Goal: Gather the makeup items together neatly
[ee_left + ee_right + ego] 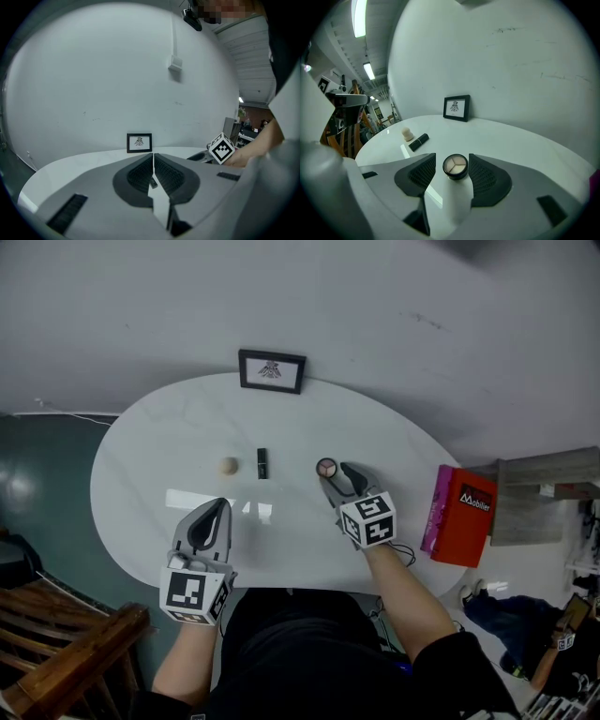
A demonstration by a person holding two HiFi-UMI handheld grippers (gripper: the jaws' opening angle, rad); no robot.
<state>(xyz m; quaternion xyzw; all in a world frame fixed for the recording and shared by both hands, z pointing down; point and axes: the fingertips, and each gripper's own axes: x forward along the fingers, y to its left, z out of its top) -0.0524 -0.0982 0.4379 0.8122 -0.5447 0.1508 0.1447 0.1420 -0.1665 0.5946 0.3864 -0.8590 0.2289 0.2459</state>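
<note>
Now: compact sits between your right jaws

Your right gripper [337, 474] stands spread, the round compact [455, 166] between its tips, face up on the white table [141, 474]. It's round, so there's no long axis, and neither pad seems to press it. The lipstick [262, 463] lies to its left, long axis running away from you, with the sponge [228, 466] beyond. Your left gripper [221, 506] is pressed together, empty, nearer the sponge.

Left gripper [221, 505] jaws together — right gripper [337, 472] jaws wide apart, both tilted downward.
</note>
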